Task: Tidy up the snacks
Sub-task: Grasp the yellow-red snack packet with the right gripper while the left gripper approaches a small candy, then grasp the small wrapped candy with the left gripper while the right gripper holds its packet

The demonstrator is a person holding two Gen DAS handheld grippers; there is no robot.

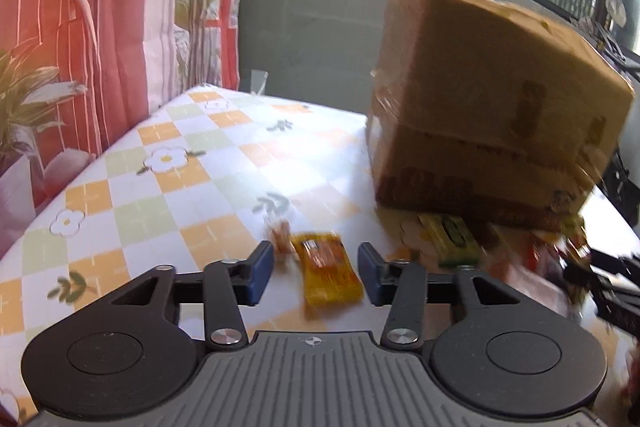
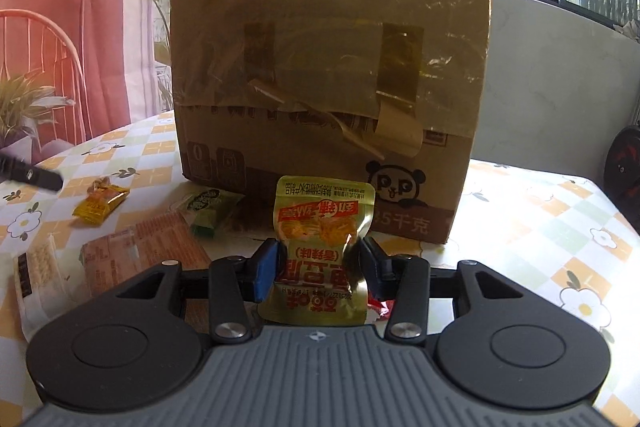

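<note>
Right hand-held gripper (image 2: 318, 267) grips gold pouch (image 2: 320, 251) (before cardboard box (image 2: 328, 67))

Bench (image 2: 540, 211) under white cloth with orange-green checks and flowers. On it: taped brown cardboard box (image 2: 328, 83), small orange snack packet (image 2: 100, 203), green snack packet (image 2: 210, 209), flat brown printed packet (image 2: 144, 251).

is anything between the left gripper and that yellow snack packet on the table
Nothing visible. The yellow packet lies on the tablecloth in the gap ahead of the left gripper, its jaws apart either side; no pad touches it.
</note>
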